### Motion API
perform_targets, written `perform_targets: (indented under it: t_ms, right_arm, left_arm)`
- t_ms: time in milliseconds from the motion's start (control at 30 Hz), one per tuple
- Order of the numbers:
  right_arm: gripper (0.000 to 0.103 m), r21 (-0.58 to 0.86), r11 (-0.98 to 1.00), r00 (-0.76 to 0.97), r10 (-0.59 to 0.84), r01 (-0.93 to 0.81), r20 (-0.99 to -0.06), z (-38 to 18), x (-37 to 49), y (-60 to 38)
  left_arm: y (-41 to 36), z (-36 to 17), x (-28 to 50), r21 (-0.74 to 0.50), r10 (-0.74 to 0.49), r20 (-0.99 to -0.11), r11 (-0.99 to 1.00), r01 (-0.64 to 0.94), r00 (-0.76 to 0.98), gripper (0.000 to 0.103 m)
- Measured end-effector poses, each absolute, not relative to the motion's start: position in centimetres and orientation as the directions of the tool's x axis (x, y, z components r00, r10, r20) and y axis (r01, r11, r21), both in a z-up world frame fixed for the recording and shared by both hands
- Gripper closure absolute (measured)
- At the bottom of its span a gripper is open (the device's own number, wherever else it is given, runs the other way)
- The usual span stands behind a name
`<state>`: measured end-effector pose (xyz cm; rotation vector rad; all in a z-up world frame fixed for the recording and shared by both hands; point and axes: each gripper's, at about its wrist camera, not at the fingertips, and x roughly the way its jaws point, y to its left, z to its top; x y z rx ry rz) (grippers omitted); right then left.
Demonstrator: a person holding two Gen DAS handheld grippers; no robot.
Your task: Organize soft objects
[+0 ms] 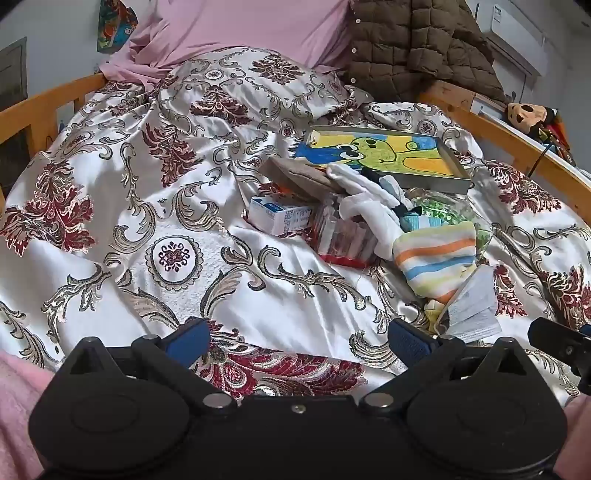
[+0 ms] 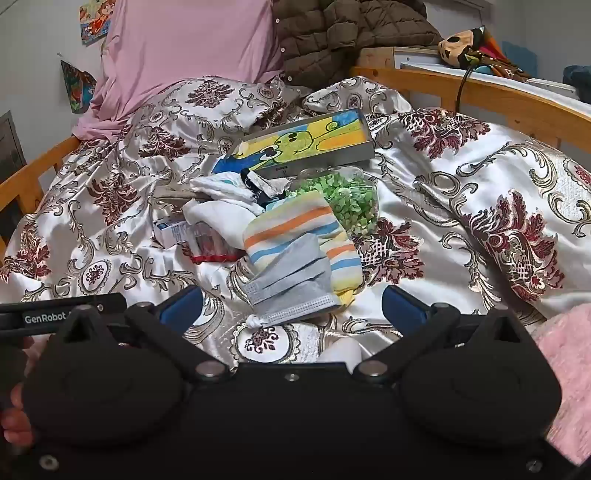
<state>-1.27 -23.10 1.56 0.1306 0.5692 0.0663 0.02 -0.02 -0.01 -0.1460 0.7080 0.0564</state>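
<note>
A pile of soft things lies on the patterned bedspread [image 1: 155, 206]. A striped sock [image 1: 432, 258] [image 2: 295, 225], white gloves [image 1: 369, 206] [image 2: 218, 210] and a grey face mask [image 1: 472, 310] [image 2: 295, 284] lie in it. My left gripper [image 1: 299, 339] is open and empty, low over the bedspread, left of the pile. My right gripper [image 2: 291, 306] is open, its fingers either side of the mask's near end, not touching it.
A metal tray with a green cartoon drawing [image 1: 391, 155] [image 2: 306, 140], a bag of green bits [image 2: 351, 199], a small white box [image 1: 280, 218] and a red-edged packet [image 1: 343, 240] lie among the soft things. Wooden bed rails [image 2: 480, 92] run on both sides. A pink pillow [image 1: 236, 26] and brown jacket [image 1: 417, 48] lie at the head.
</note>
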Motion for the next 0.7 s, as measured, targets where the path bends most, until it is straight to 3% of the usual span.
perform_targets:
  t_ms: [700]
  right_arm:
    - [0.0, 0.142, 0.99, 0.84, 0.096, -0.023, -0.535, 1.51, -1.22, -23.12]
  left_arm:
    - [0.0, 0.0, -0.01, -0.118, 0.0, -0.648, 0.988, -0.1, 0.762, 0.001]
